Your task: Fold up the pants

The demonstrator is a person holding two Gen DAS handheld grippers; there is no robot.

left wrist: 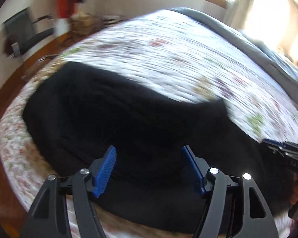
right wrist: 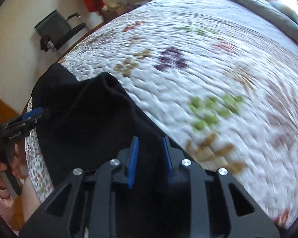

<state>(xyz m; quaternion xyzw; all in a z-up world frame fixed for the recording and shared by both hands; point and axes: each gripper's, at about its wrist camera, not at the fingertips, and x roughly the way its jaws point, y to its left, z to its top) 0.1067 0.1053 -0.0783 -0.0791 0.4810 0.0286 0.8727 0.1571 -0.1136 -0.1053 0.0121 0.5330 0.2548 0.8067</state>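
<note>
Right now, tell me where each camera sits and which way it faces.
Left wrist: rides the left tool, facing forward over the black pants on the quilted bed; its blue fingers spread wide; the right tool enters at right.
Right wrist: rides the right tool, facing across the quilt; fingers narrow with dark cloth between; the left tool and a hand at left.
Shared: pants, bed, black chair.

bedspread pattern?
White quilted bedspread with scattered floral patches in green, tan and purple; clearest in right wrist view.
</note>
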